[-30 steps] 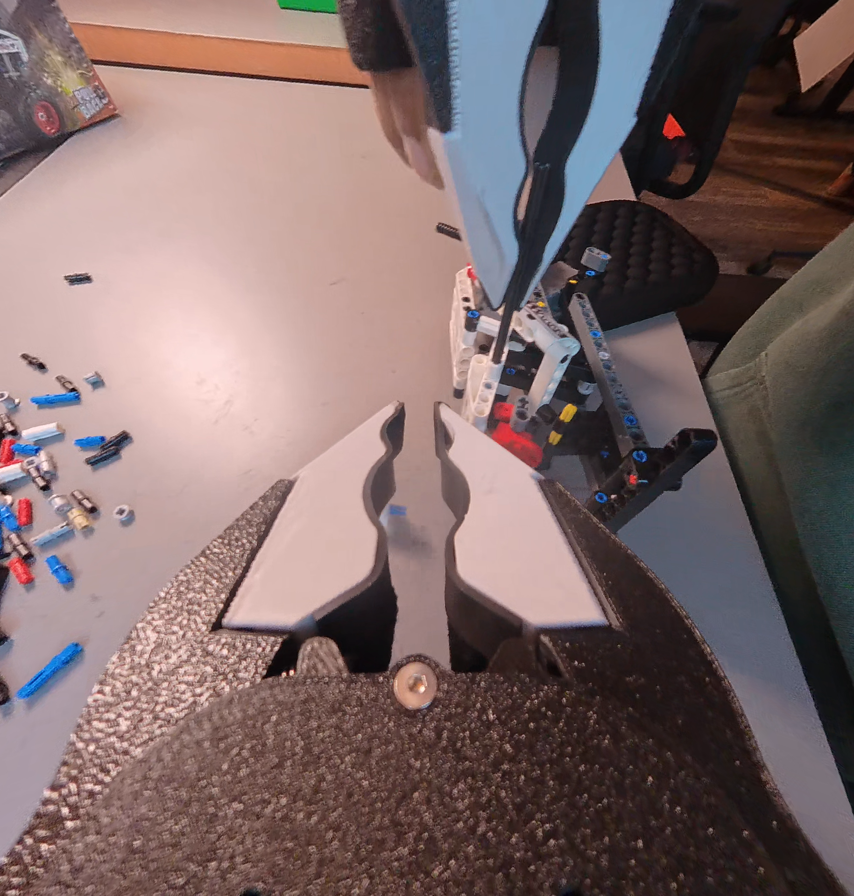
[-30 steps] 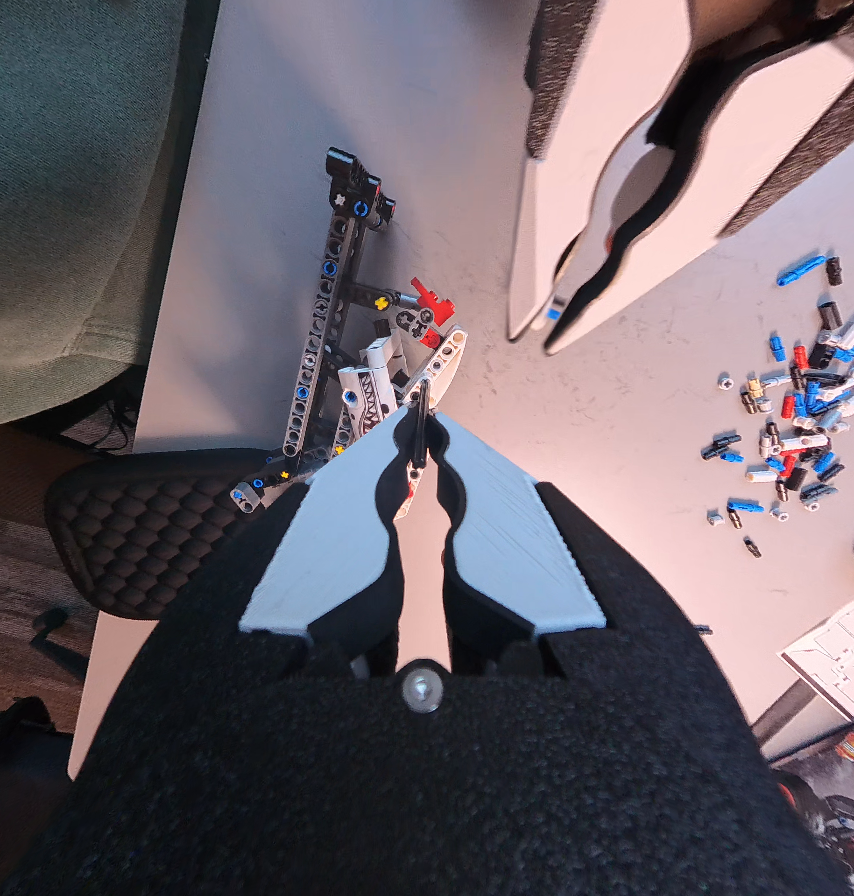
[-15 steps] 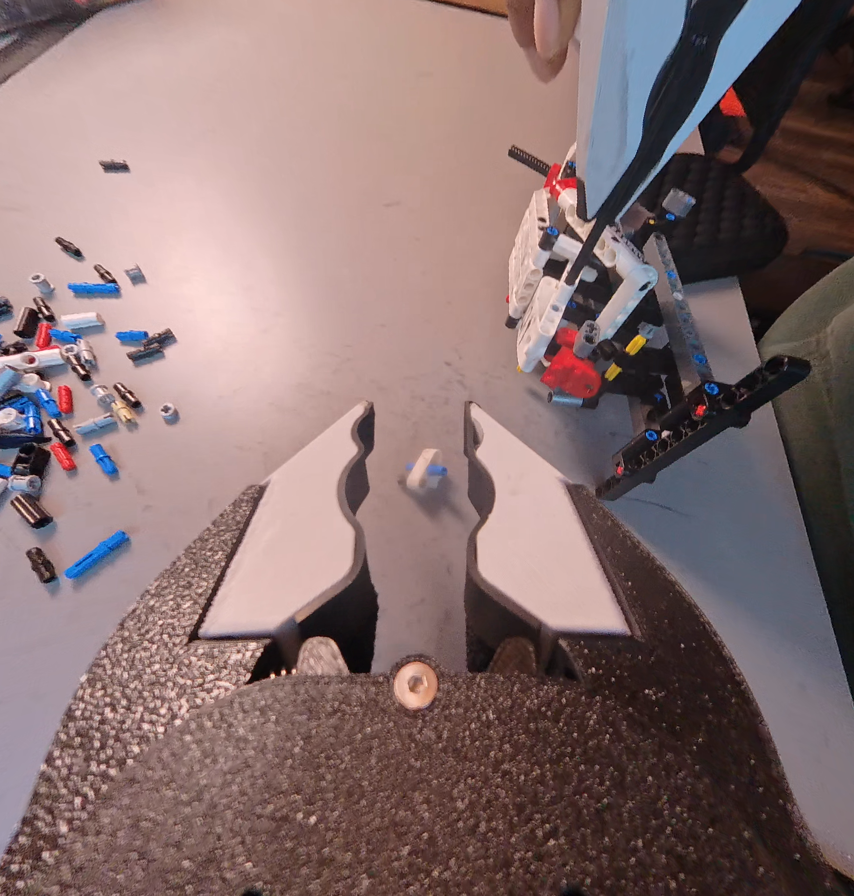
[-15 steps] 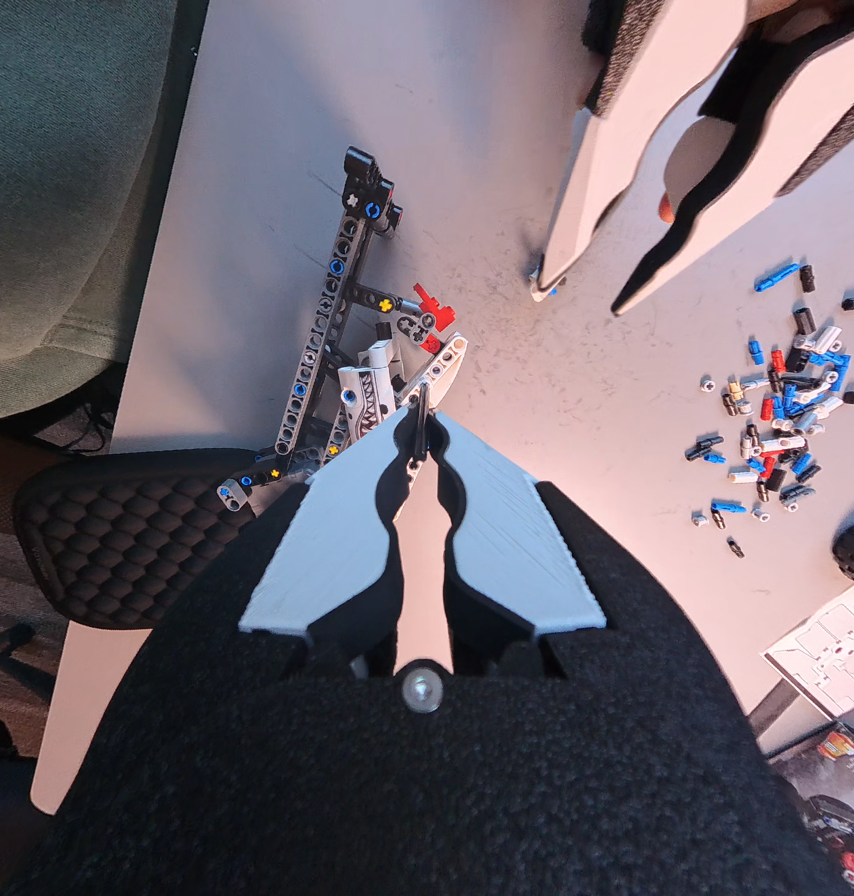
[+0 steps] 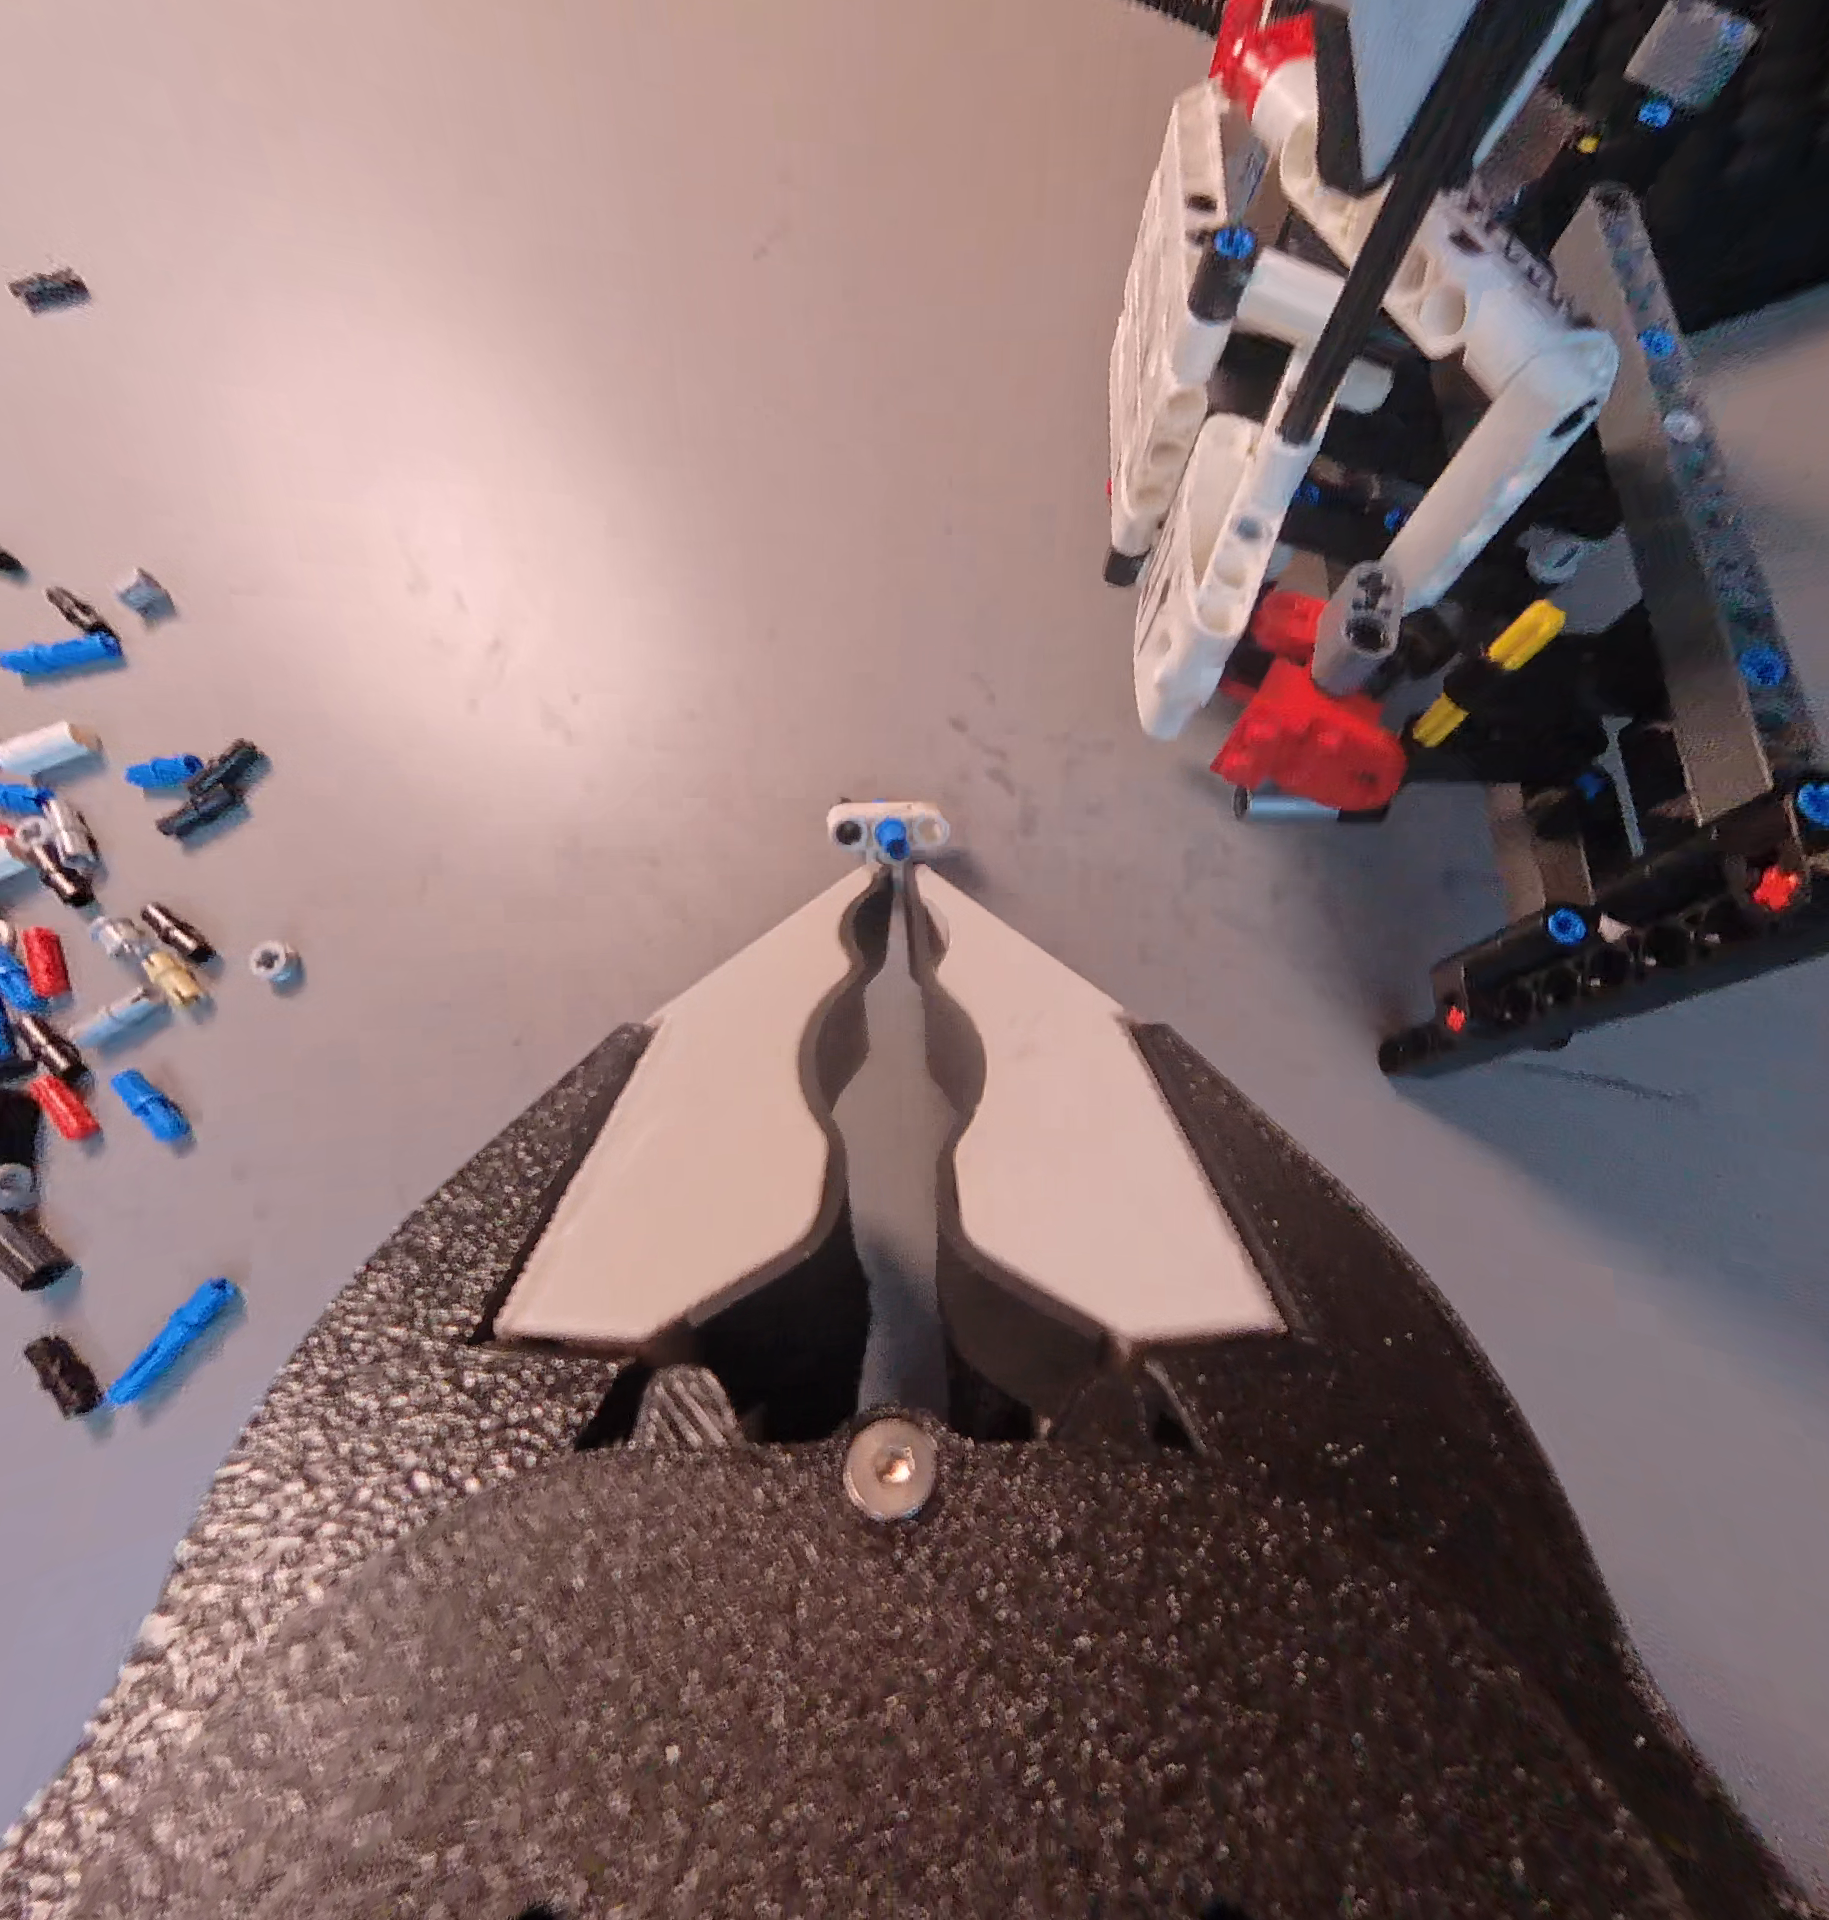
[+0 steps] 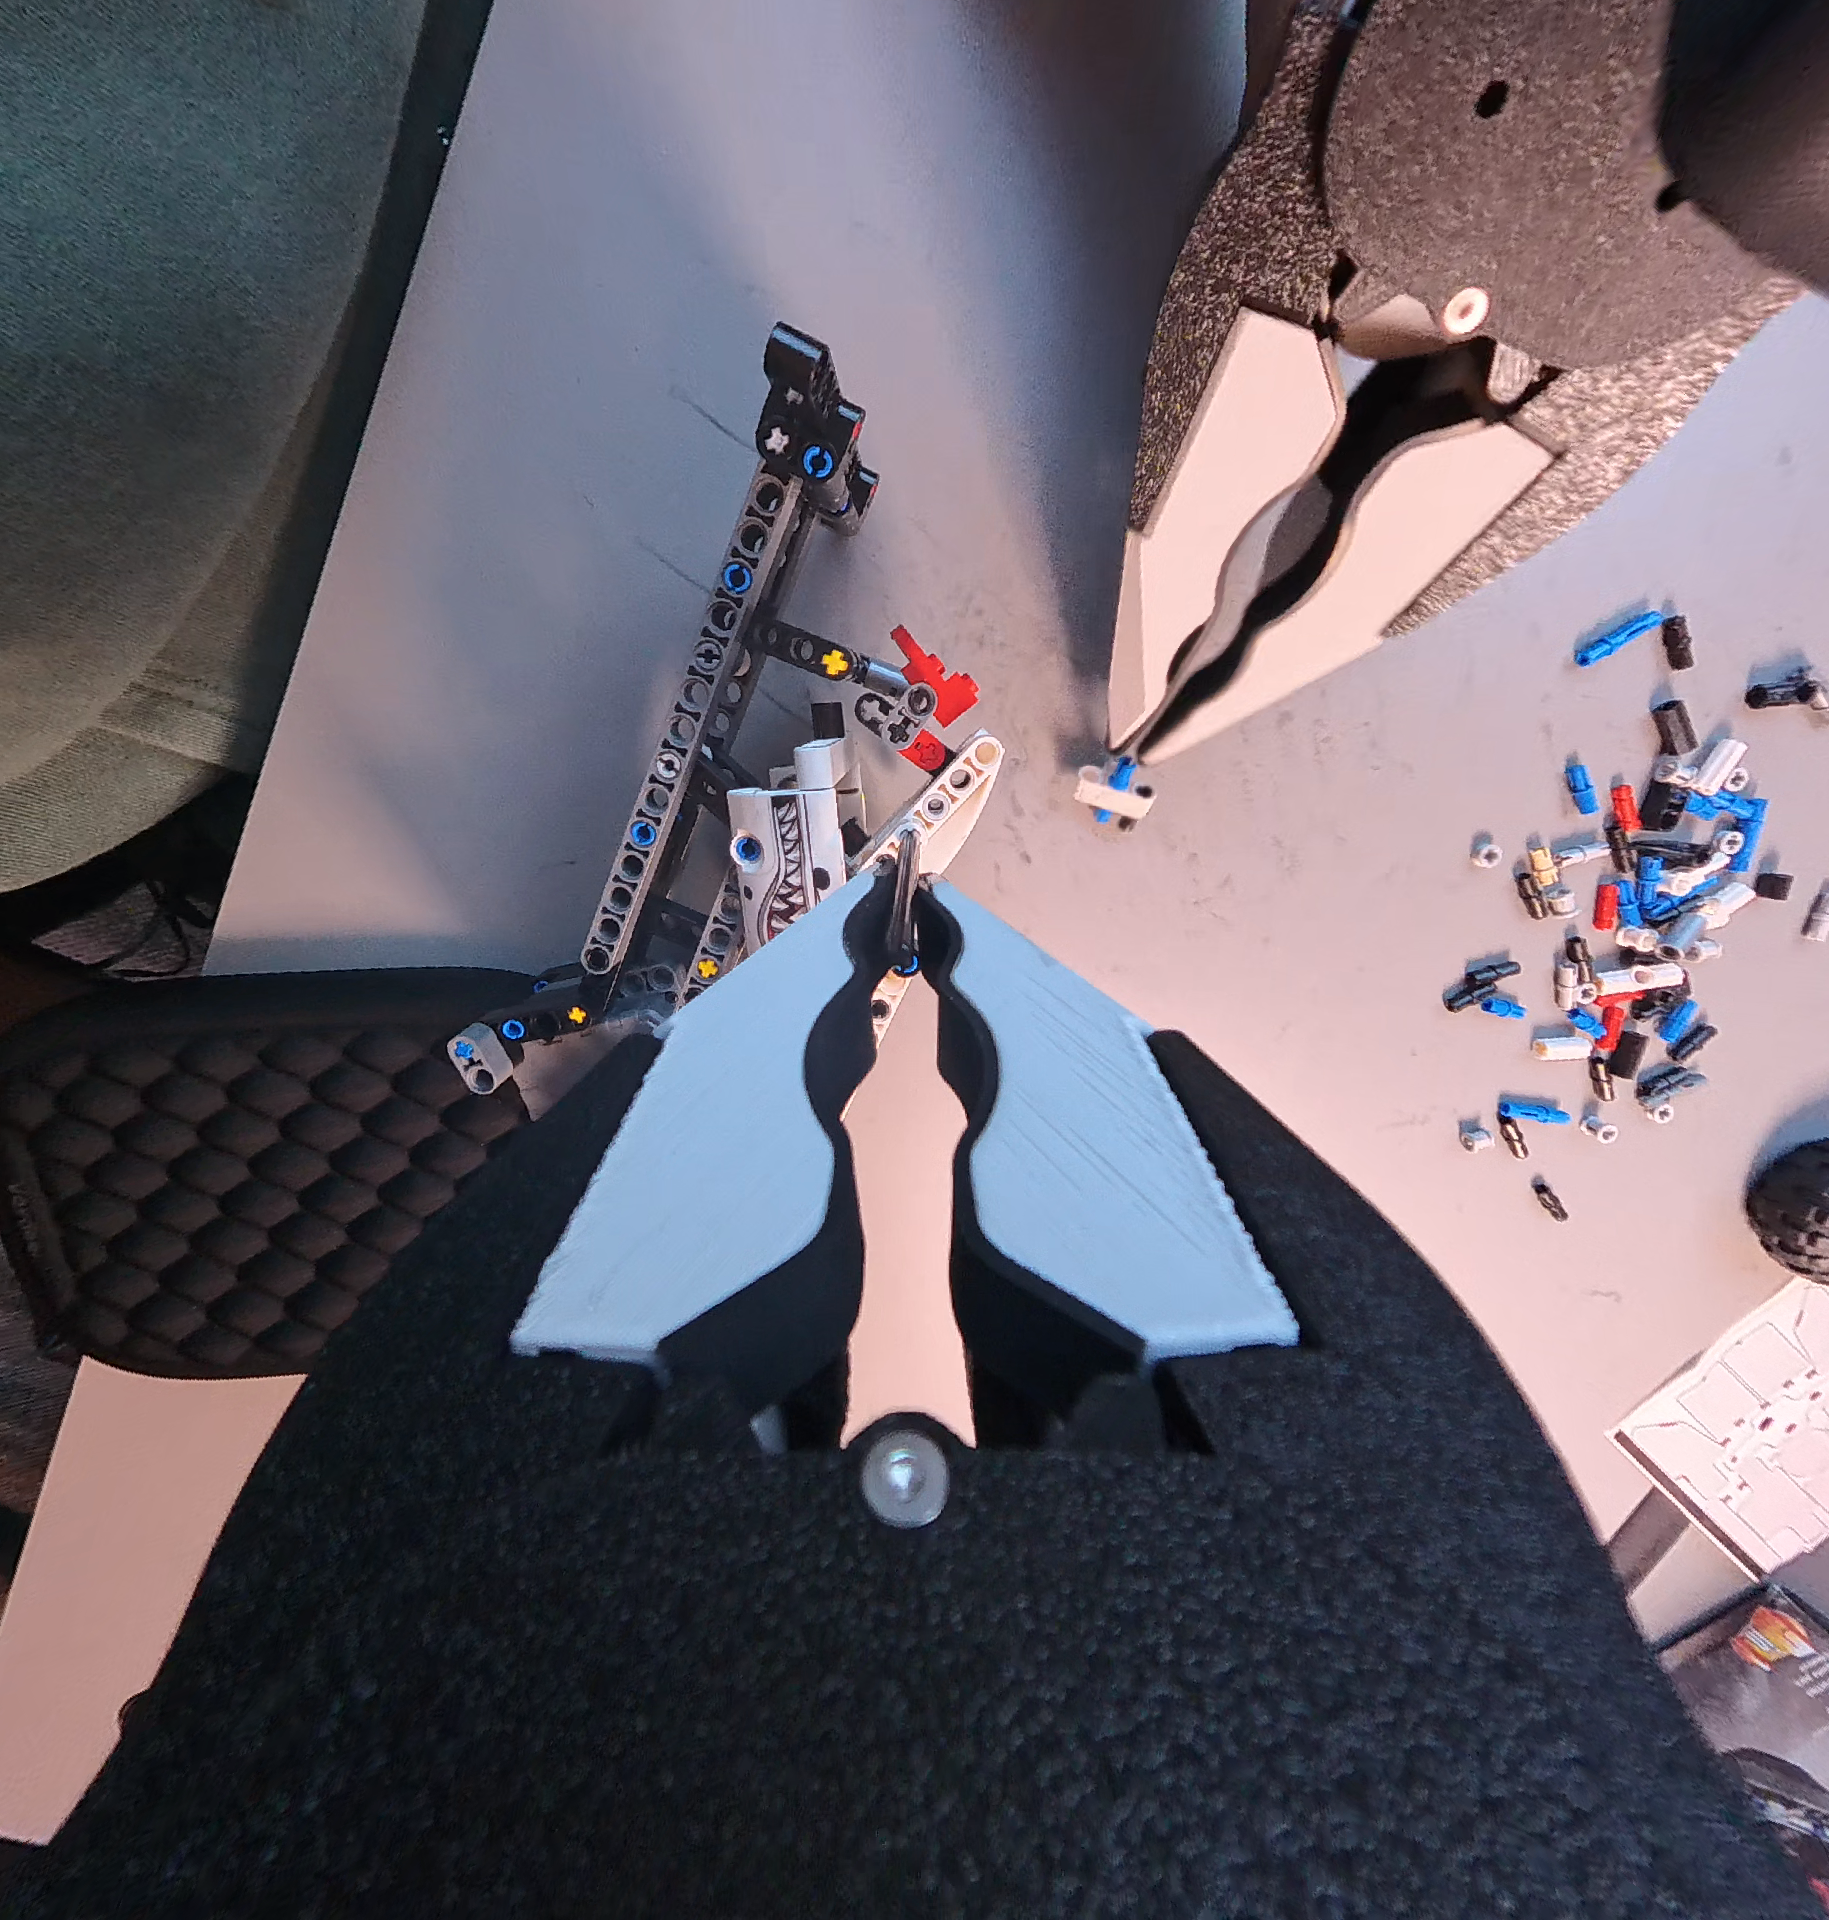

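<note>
Pinching a blue pin (image 5: 892,834) at the very tips, my left gripper (image 5: 894,888) is sitting low over the grey table (image 5: 598,416), its jaws pressed nearly together on the pin's near end. A small white beam (image 5: 887,828) is riding on that pin; its long axis is running left to right across my left view, square to the fingers, while the pin is pointing straight ahead along them. From the right wrist view the same beam (image 6: 1116,796) is lying on or just above the table, I cannot tell which, with the left gripper (image 6: 1138,743) coming down on it at a slant.

My right gripper (image 6: 902,883) is closing on a thin black axle (image 6: 902,904) that is standing up out of the model (image 6: 785,769). In the left view the axle (image 5: 1346,281) is leaning, its top toward the upper right and its foot going into a white piece of the model (image 5: 1409,520). The model's long grey beam (image 6: 702,717) is pointing away from me toward the table edge, and the whole build is sitting just right of the white beam.

Loose parts (image 5: 48,935) are lying scattered well to the left of my left gripper. A black tyre (image 6: 1819,1210) and a paper sheet (image 6: 1762,1413) are lying at the right of the right view.
</note>
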